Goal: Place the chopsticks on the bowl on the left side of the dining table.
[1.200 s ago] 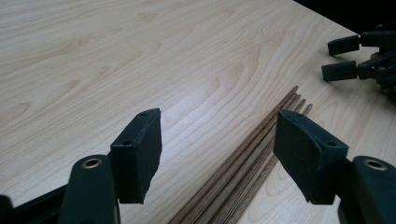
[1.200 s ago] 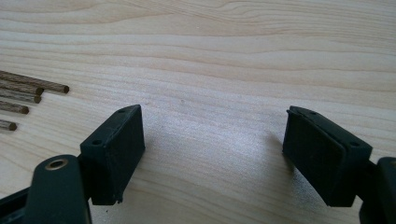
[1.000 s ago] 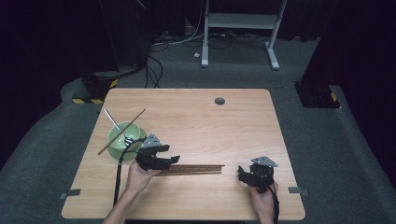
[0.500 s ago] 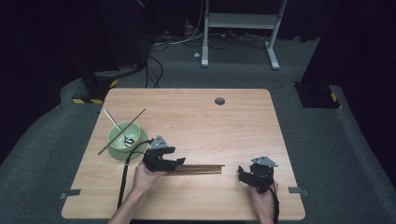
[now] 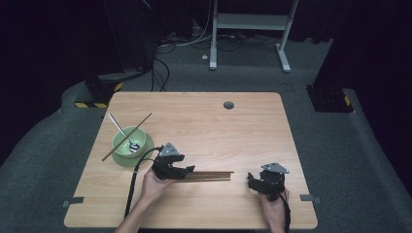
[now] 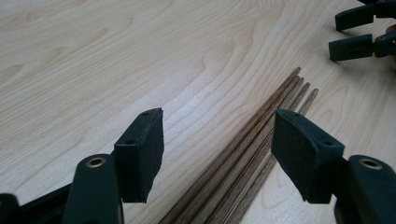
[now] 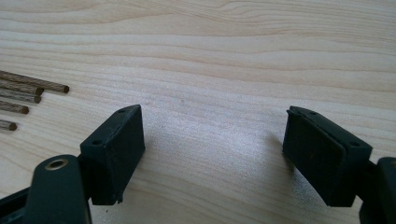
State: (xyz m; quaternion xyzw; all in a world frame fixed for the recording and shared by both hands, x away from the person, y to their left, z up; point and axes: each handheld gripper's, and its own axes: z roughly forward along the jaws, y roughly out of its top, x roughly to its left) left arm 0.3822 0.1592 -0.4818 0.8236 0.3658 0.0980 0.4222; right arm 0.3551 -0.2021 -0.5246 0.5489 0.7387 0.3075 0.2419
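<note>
A dark room with a grey carpet floor and black cables is seen around a light wooden table [image 5: 204,121] with rounded corners. On the left part of the table a pale green round bowl [image 5: 127,142] is placed, and inside it a metal spoon [image 5: 122,132] and one long brown wooden chopstick [image 5: 127,136] are resting, the chopstick leaning across the rim. A bundle of thin dark brown wooden chopsticks [image 5: 209,175] is lying flat on the table near the front edge, between the two grippers. The left gripper [image 6: 217,156] is held low over one end of this bundle; its two black jaws are spread apart, one on each side of the sticks, and nothing is clamped yet. In the high view this gripper [image 5: 175,171] is seen just beside the bowl. The right gripper [image 7: 212,154] is also released, with its jaws wide and only bare wood between them; the far tips of the sticks [image 7: 28,95] are seen at its left, apart from it. It is judged that one chopstick is already put in the bowl, while about four sticks are left on the table. The next grasp seems prepared but not closed, so most of the work is probably not done yet.
</note>
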